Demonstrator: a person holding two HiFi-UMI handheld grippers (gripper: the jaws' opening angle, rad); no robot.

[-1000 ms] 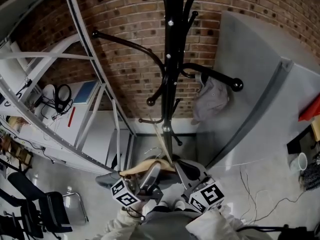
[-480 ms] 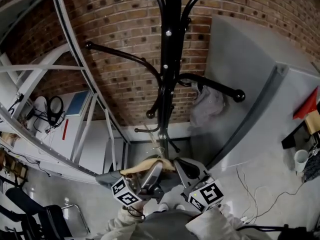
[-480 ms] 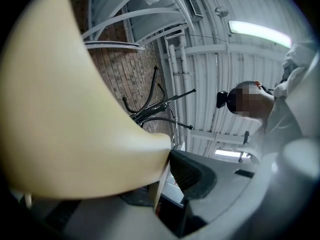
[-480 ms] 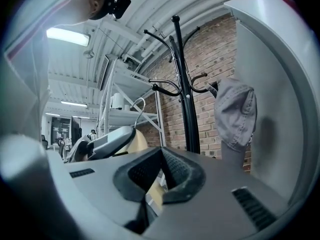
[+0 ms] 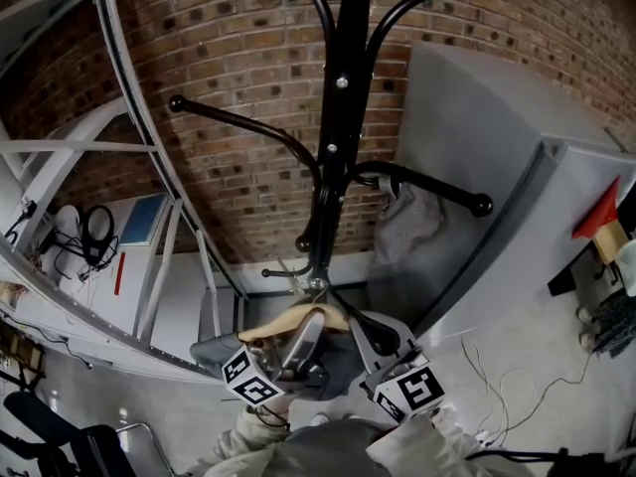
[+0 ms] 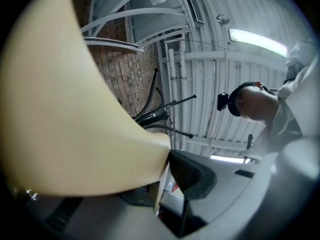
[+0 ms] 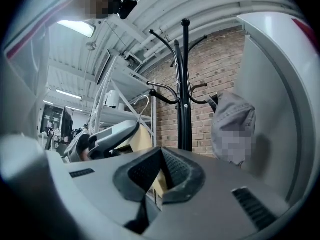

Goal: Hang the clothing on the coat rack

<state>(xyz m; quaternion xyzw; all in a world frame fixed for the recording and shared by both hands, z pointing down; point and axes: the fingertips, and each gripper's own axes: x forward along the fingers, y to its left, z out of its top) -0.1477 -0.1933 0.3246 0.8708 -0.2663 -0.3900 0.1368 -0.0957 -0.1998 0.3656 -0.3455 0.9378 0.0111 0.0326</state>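
Note:
A black coat rack (image 5: 338, 117) stands against the brick wall, also seen in the right gripper view (image 7: 185, 84). A grey garment (image 5: 407, 217) hangs on its right arm. Low in the head view, both grippers hold a cream hanger (image 5: 288, 324) with dark grey clothing (image 5: 214, 354) under it. My left gripper (image 5: 306, 331) is shut on the hanger (image 6: 60, 109), which fills its view. My right gripper (image 5: 363, 334) is shut on a thin cream edge of the hanger (image 7: 137, 139). The hanger's wire hook (image 7: 141, 102) points up, left of the pole.
A white metal shelving frame (image 5: 149, 167) stands to the left of the rack. A grey cabinet (image 5: 497, 147) stands close on the right. Cables (image 5: 517, 386) lie on the floor at the right, and a black chair (image 5: 60, 445) is at the bottom left.
The head view has tilted up, showing more of the rack's upper arms. Both grippers have kept their hold on the hanger and risen slightly toward the pole.

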